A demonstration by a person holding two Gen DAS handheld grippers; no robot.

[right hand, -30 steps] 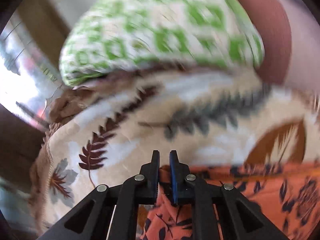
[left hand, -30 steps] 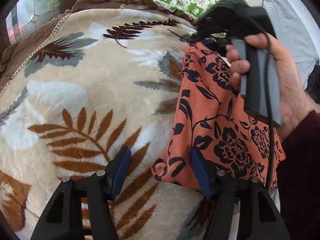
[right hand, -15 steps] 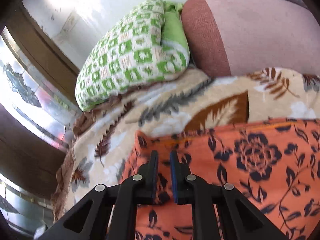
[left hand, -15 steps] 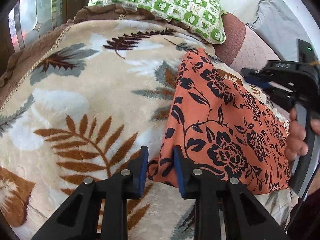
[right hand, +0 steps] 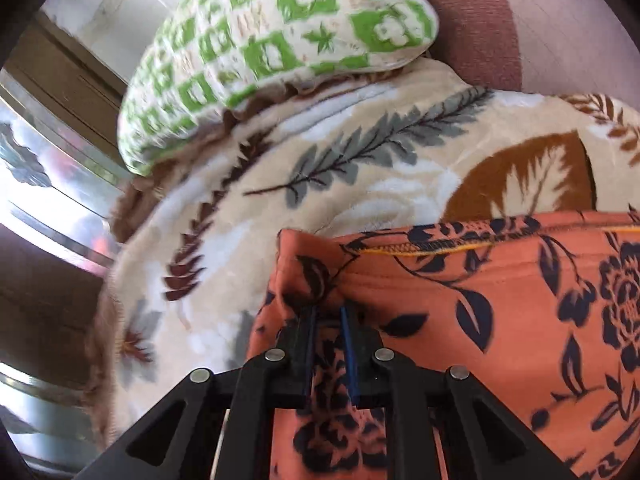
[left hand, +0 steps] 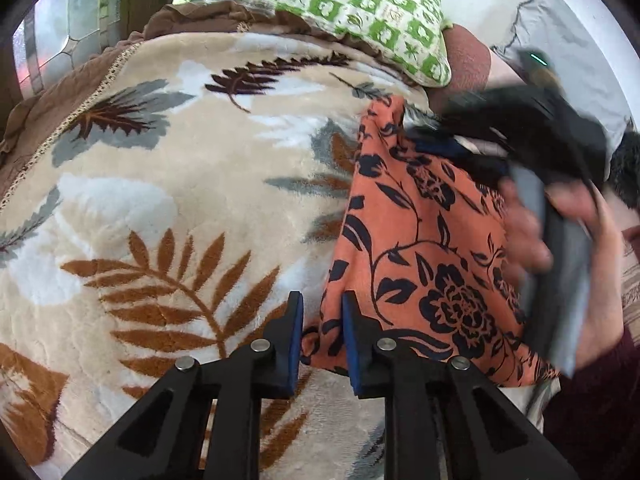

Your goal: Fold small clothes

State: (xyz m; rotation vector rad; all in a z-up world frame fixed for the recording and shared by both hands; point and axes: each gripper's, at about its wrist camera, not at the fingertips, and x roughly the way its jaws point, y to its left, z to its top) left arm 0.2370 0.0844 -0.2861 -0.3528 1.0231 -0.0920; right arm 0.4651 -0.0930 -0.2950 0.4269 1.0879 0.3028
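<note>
Change since earlier frame: left gripper (left hand: pixel 321 322) jaws have been narrowed around the near corner of the orange cloth (left hand: pixel 420 264); right gripper (right hand: pixel 328 324) has been swung back over the cloth's far corner.
Left gripper state: jaws closing, cloth corner between them, pads not clearly pressing yet.
Right gripper state: clenched on a bunched fold at the cloth's far corner (right hand: pixel 312 280).
Cloth location: spread on the leaf-pattern blanket (left hand: pixel 168 208), below the green pillow (left hand: pixel 320 8).
Progress: early; cloth appears only roughly laid out, corners being taken.
Remaining: fold not yet completed; flattening judged still due.
Right hand (left hand: pixel 560 240): blurred beside the cloth's right edge.
</note>
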